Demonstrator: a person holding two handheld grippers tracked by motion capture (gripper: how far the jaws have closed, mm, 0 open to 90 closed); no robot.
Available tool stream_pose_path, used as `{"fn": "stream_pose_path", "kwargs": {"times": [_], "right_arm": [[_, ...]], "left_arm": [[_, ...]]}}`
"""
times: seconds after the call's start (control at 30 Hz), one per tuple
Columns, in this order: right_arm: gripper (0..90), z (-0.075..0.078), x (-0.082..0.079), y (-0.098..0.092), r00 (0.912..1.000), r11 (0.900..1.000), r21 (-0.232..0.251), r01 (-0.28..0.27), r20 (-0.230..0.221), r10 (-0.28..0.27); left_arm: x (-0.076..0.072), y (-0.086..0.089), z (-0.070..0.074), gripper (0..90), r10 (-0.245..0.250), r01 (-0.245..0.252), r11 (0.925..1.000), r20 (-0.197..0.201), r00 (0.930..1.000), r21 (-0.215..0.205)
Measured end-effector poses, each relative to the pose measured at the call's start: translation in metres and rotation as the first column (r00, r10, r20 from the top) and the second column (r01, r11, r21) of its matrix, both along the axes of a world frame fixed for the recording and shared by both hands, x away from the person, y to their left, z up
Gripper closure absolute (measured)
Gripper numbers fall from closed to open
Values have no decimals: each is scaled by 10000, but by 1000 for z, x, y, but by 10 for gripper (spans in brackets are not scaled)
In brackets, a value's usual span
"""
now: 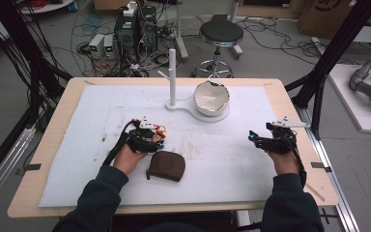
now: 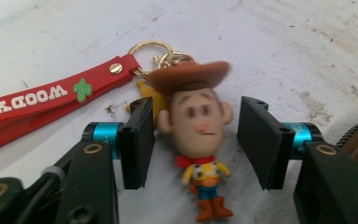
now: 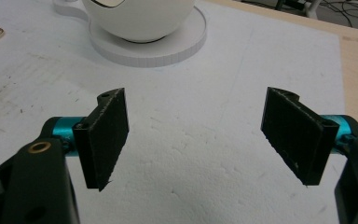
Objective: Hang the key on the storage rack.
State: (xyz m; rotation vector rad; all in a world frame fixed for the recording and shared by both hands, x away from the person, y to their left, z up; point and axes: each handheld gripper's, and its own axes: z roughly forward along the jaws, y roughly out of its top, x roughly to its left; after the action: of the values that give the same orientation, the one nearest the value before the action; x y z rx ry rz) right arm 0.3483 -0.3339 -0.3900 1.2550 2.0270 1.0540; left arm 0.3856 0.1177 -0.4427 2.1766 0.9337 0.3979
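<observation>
A small cowboy figure keychain (image 2: 198, 135) with a brown hat lies on the white mat, joined by a gold ring (image 2: 150, 46) to a red strap (image 2: 42, 100) printed WOODY. My left gripper (image 2: 196, 135) stands open around the figure's head; the left pad is close to one ear, and a gap shows at the other. From above, the left gripper (image 1: 160, 133) sits over the keychain (image 1: 162, 129) at the mat's middle left. My right gripper (image 1: 252, 137) rests at the right, open with nothing between its jaws (image 3: 196, 135).
A brown zip pouch (image 1: 166, 165) lies just to the near right of my left hand. A white cracked-egg bowl (image 1: 211, 98) sits on a round white base (image 3: 168, 51) beside a white branched stand (image 1: 172, 77) at the back. A white mat (image 1: 101, 121) covers the wooden table.
</observation>
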Motion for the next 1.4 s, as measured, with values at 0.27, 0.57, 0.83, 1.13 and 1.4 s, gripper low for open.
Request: {"fn": "stream_pose_path", "kwargs": {"times": [0.27, 0.57, 0.83, 1.13, 1.4], "right_arm": [[235, 0, -1, -3, 9999, 9998, 79, 170, -16, -170], [235, 1, 0, -4, 9998, 9995, 259, 184, 29, -185], [235, 2, 0, -4, 9999, 9994, 322, 128, 87, -131], [235, 4, 0, -4, 9999, 9988, 485, 46, 135, -53], [235, 7, 1, -4, 9996, 9980, 633, 11, 268, -28]], "left_arm": [[-3, 4, -2, 552, 134, -129, 9994, 138, 9998, -336], [0, 41, 43, 554, 464, -313, 9424, 373, 9982, -3330], [13, 58, 115, 554, 472, 4, 9219, 1135, 9924, -3874], [35, 45, 170, 554, 630, 109, 9154, 1697, 9835, -4025], [59, 23, 191, 553, 1091, -172, 9041, 1917, 9754, -4269]]}}
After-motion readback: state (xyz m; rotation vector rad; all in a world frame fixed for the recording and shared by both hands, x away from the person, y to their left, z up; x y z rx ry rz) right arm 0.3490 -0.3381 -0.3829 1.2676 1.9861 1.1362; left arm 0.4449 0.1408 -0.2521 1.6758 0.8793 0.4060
